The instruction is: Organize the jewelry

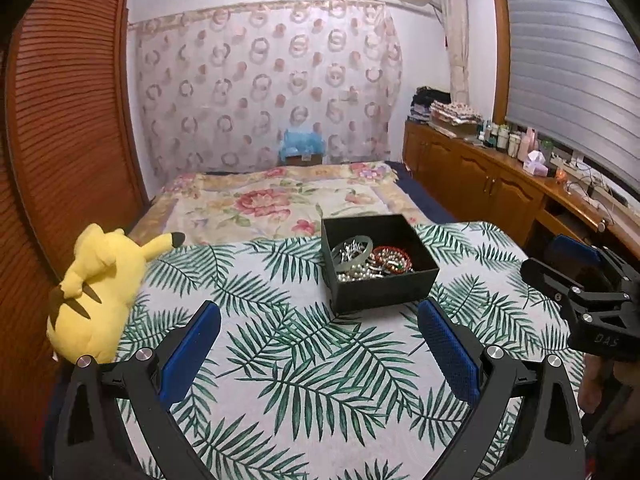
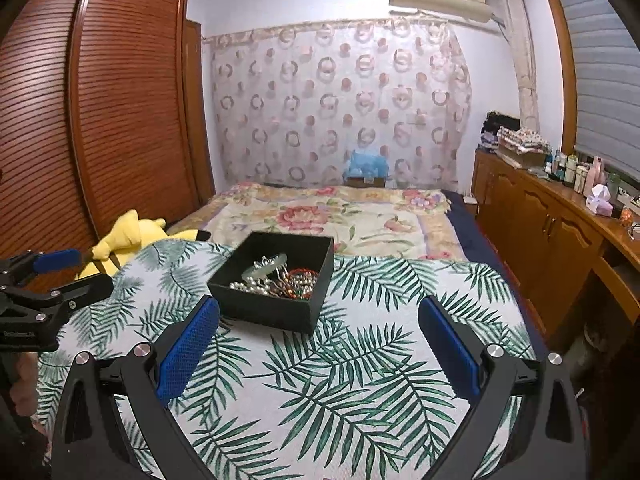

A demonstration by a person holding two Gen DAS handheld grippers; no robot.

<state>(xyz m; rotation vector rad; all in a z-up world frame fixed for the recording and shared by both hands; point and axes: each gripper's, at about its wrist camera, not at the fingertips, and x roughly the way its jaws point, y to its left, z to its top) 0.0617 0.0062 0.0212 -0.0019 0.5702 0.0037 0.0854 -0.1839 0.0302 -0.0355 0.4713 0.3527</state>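
A black open box (image 1: 384, 292) stands on the leaf-print cloth (image 1: 280, 360). In it lie a pale green bangle (image 1: 354, 246), pearl beads (image 1: 360, 274) and a red bead bracelet (image 1: 394, 256). My left gripper (image 1: 318, 316) is open and empty, just short of the box. In the right wrist view the box (image 2: 276, 310) sits ahead and left, with the jewelry (image 2: 280, 278) heaped inside. My right gripper (image 2: 318, 314) is open and empty, the box's near corner between its fingers. Each gripper shows at the other view's edge.
A yellow plush toy (image 1: 100, 292) lies at the cloth's left edge, by a brown louvred wardrobe (image 1: 68, 112). A floral bedspread (image 1: 280, 200) lies beyond the box. A wooden sideboard (image 1: 500, 184) with bottles runs along the right wall.
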